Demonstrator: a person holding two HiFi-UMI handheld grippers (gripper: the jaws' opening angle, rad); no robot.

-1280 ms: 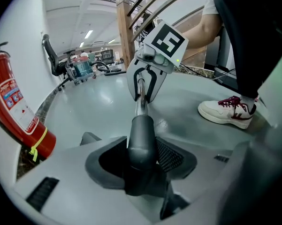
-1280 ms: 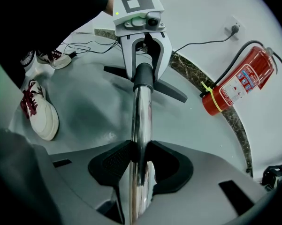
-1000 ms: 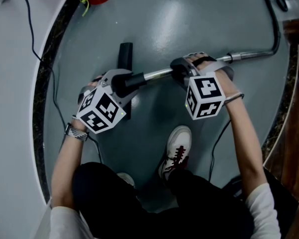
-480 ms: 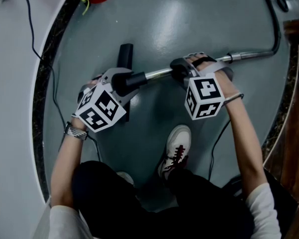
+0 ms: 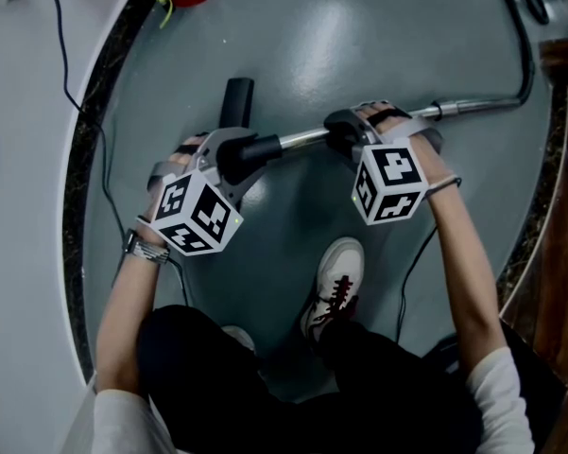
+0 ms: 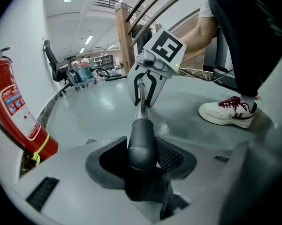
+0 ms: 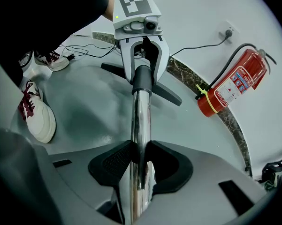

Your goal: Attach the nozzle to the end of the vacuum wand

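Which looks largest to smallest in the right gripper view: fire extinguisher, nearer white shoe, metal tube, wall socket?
Largest: metal tube, helped by nearness to the camera.
Then fire extinguisher and nearer white shoe, about alike, unranked.
Smallest: wall socket.

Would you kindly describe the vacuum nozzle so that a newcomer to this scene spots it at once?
Above the grey floor, follow the shiny metal wand leftward to its end. There the left gripper clamps the nozzle: unlike the chrome tube, it is matt black, with a flat bar crossing its neck.
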